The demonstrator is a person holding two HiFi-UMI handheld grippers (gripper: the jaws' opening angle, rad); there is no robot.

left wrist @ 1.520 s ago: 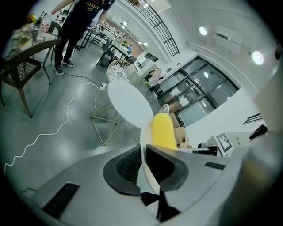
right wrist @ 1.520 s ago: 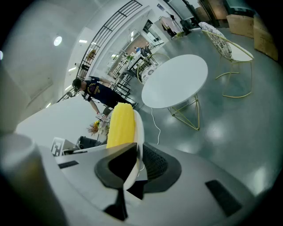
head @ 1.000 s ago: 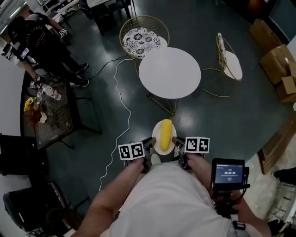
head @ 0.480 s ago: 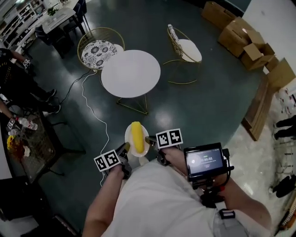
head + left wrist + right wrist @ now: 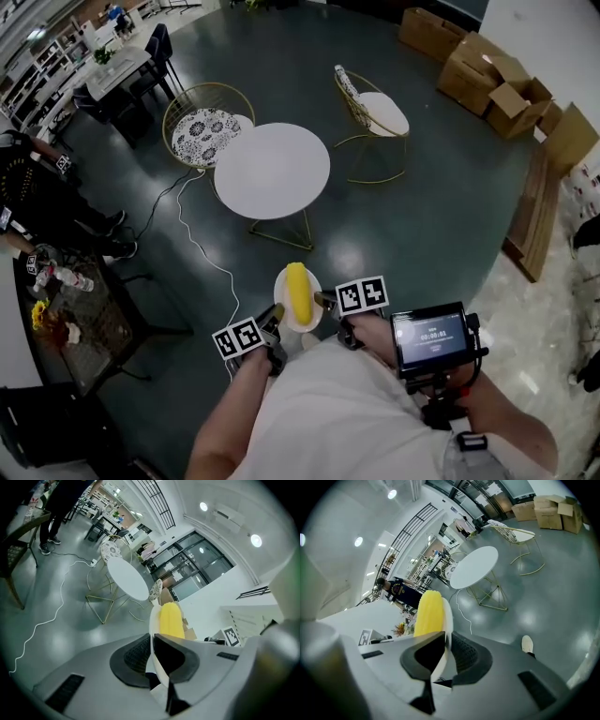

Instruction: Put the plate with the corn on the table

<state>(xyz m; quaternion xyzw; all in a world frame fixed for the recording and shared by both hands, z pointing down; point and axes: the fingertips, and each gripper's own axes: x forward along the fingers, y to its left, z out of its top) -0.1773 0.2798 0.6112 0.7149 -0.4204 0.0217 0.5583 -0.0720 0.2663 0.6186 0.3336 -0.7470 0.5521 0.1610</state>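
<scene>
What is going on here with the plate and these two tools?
A person holds a white plate with a yellow corn cob lying on it. The left claw is shut on one side of the rim and the right claw is shut on the opposite side. The plate is in the air above the dark floor, apart from the round white table ahead, so it is not yet set down there.

I wear a white shirt (image 5: 328, 412). My left gripper (image 5: 275, 314) and right gripper (image 5: 323, 300) are pale grey with black ribbed pads (image 5: 136, 656). Each bears a cube (image 5: 238, 337) of black-and-white square markers. A black-framed screen (image 5: 429, 337) sits by my right arm.
</scene>
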